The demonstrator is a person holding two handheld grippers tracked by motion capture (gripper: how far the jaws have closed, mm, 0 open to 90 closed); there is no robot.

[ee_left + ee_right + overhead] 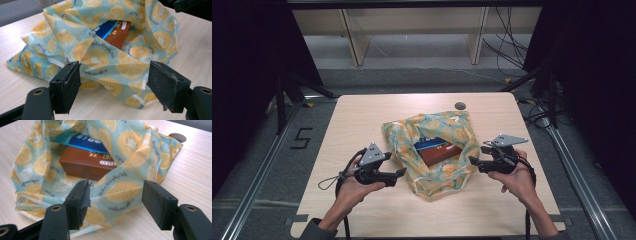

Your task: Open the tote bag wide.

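Pale wood-grain covered the bench, which was set on a grey floor between metal rails, with dark curtains at both sides and a light wooden shelf frame behind it. Cables were seen trailing on the floor beyond the far right corner of the bench, and a small dark round disc was seen on the bench just beyond the cloth bag.

The bag, printed with orange slices on pale blue-green, lay crumpled near the middle of the bench, its mouth open. Inside it a brown box was seen, with a blue packet lying against the box's far side.

The left hand-held gripper was held just left of the bag, its jaws spread wide and closed on nothing; in the left gripper view the near edge of the bag lay between them. The right hand-held gripper was held just right of the bag, likewise wide open and empty; in the right gripper view the bag's rim lay between its jaws, touching the left one.
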